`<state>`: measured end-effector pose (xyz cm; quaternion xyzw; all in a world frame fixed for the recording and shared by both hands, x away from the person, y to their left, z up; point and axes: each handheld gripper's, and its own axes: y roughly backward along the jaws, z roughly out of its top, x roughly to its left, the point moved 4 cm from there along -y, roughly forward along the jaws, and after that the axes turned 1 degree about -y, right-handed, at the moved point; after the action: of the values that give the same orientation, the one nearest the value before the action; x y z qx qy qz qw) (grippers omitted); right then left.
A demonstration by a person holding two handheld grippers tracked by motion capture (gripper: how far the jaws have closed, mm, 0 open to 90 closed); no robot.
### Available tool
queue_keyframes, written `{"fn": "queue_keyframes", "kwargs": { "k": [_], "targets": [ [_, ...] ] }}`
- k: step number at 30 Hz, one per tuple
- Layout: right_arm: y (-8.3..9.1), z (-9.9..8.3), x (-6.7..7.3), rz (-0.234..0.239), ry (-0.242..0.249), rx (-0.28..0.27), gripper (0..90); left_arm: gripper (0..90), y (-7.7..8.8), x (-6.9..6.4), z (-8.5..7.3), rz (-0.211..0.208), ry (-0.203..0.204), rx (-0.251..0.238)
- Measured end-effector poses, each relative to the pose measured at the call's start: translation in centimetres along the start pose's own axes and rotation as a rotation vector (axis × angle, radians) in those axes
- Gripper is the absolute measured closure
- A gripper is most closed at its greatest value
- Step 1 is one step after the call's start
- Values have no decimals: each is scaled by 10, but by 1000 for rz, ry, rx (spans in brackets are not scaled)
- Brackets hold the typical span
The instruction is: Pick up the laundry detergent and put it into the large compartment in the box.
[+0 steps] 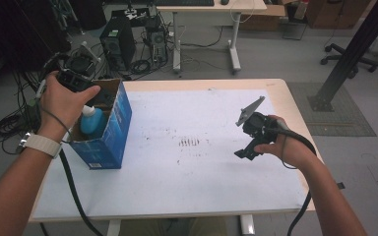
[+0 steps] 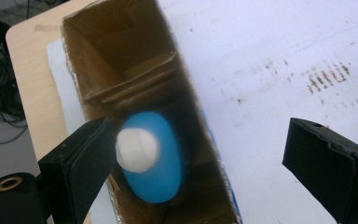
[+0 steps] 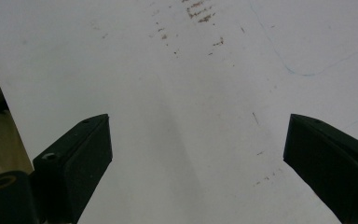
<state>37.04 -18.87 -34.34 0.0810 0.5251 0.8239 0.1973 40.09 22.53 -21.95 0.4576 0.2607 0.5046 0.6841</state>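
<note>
Cardboard showed raw brown inside the box [image 1: 109, 129], a tall blue carton standing open-topped at the tabletop's left edge, near the far left corner. Its printed blue walls were glossy; its inner flaps looked rough and creased. Down inside stood a bottle [image 2: 156, 156], smooth and bright blue, oval from above, topped by a rounded white cap [image 2: 137, 149].

The left hand [image 1: 65, 102] held the left gripper [image 2: 205, 172] directly over the box's mouth, pointing down. Its two black, blocky jaws stood wide apart and gripped nothing; in the left gripper view one jaw overlapped the box's near wall beside the cap, while the other hung over the bare sheet outside the box. Whether that jaw touched the cardboard could not be told. A pale watch band [image 1: 41, 144] circled the left wrist.

The right hand [image 1: 286, 146] held the right gripper [image 1: 250, 140] above the tabletop's right side, near its right edge, well apart from the box. Its flat-faced matte jaws were likewise spread wide and empty, looking down on the sheet. A grey three-cornered plate sat atop it, and a black cable trailed off the near edge.

The table [image 1: 280, 96] had a light wooden rim and a white sheet [image 1: 202, 172] covering most of it, scuffed with small brown marks near the centre.
</note>
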Motion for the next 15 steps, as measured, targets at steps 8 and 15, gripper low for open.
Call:
{"fn": "queue_keyframes", "kwargs": {
  "k": [8,15],
  "targets": [
    [1,2,1,-3,4,-4,78,99,9,-17,5,-13,-61,-4],
    [3,2,1,-6,3,-5,78,98,16,-31,8,-43,-116,-18]
  ]
}}
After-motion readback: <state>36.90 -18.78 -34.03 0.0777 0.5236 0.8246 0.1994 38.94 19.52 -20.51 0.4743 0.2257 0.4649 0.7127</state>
